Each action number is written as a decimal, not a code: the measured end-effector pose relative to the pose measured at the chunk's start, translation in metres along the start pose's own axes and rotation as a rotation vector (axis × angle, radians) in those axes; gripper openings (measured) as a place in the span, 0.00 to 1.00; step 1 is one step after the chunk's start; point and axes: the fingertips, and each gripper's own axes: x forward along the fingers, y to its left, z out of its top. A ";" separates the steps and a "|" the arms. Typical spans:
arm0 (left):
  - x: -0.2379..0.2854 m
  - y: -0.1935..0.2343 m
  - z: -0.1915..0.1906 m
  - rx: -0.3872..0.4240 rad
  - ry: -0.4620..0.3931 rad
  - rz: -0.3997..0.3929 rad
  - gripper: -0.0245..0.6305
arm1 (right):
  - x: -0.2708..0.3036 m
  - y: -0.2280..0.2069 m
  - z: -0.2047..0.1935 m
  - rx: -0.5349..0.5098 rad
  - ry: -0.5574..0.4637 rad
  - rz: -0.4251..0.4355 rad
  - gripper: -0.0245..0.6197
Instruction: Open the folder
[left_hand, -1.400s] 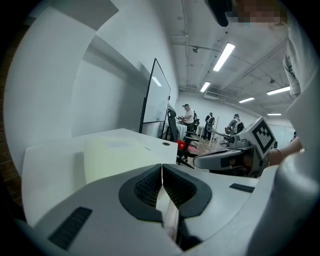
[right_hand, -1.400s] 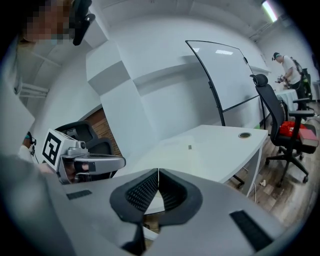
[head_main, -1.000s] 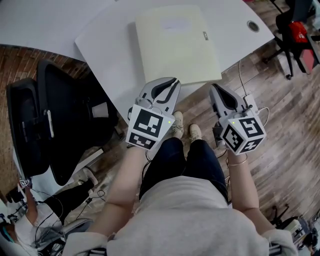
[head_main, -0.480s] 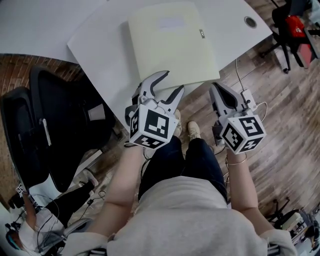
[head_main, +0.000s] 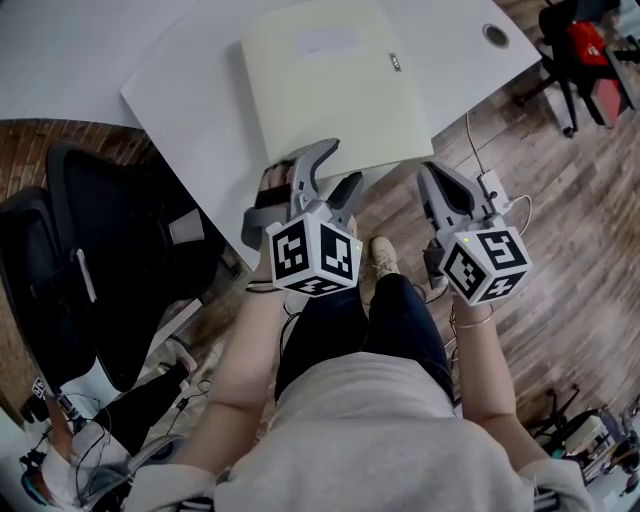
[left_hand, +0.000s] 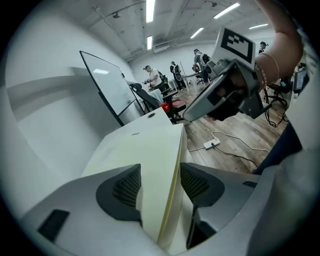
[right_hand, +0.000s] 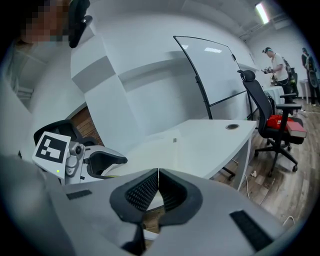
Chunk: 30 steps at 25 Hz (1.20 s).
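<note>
Trouble would come if the left tool (head_main: 338, 165), jaws just spread around the folder (head_main: 335, 85) at the tabletop's (head_main: 200, 110) front edge, pinches both covers together; the right tool (head_main: 430, 172) hangs pressed together, empty.

A white tabletop (head_main: 190, 100) fills the upper part of the head view, with a round cable grommet (head_main: 496, 35) near its upper right end. A black office chair (head_main: 110, 260) stands at the left on the wooden floor (head_main: 570, 240). At the right of that view a white power strip (head_main: 493, 187) lies on the floor with its cable, and a second chair (head_main: 598, 62) with red on its seat sits in the upper right corner. In the right gripper view a whiteboard (right_hand: 210, 70) stands behind the tabletop at upper centre, and a person (right_hand: 276, 62) stands at the right edge.
</note>
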 end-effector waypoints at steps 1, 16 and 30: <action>0.001 0.000 0.001 -0.005 0.000 0.003 0.41 | 0.000 -0.001 -0.001 0.006 0.002 0.000 0.07; -0.001 0.003 0.012 0.018 -0.020 0.064 0.41 | -0.001 -0.013 -0.008 0.058 0.023 -0.002 0.07; -0.002 -0.009 0.015 0.195 -0.017 0.090 0.25 | -0.002 -0.012 -0.011 0.062 0.030 0.005 0.07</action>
